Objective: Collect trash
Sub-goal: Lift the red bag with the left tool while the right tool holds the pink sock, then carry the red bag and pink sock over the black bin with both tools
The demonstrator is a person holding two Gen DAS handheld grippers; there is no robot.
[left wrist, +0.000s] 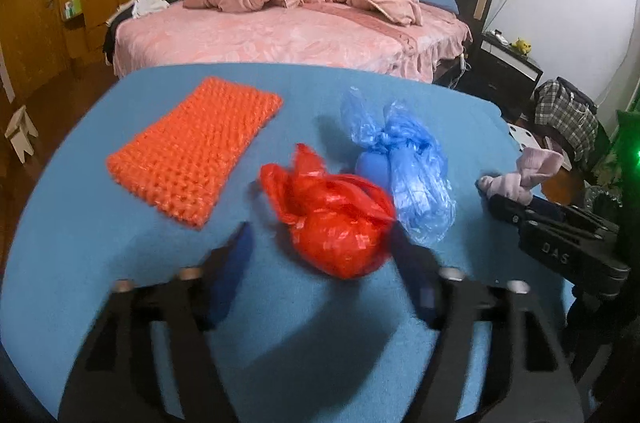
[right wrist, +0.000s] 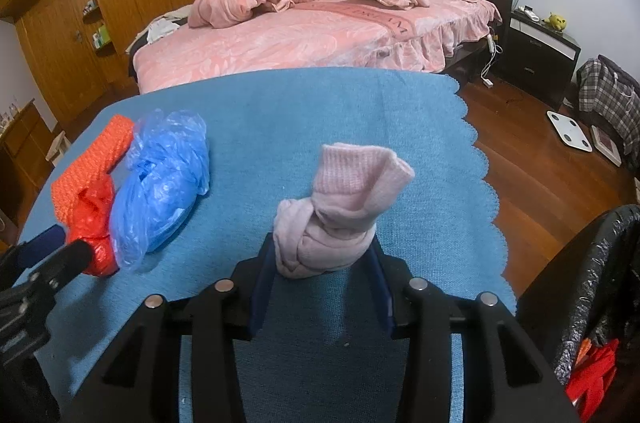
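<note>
a blue cloth-covered surface (right wrist: 320, 111) carries everything, with a pink bed (right wrist: 304, 35) behind it. on the surface lie an orange knitted mat (left wrist: 192, 155), a knotted blue plastic bag (left wrist: 404, 167) and, touching it, a knotted red plastic bag (left wrist: 336, 219). a bin lined with a black bag (right wrist: 592, 283) stands off the surface's right edge. the left claw (left wrist: 320, 239) is spread wide, one finger either side of the red bag's near end. the right claw (right wrist: 324, 255) pinches a knotted pale pink sock (right wrist: 336, 219), its blue pads pressed against the sock's bunched lower part.
</note>
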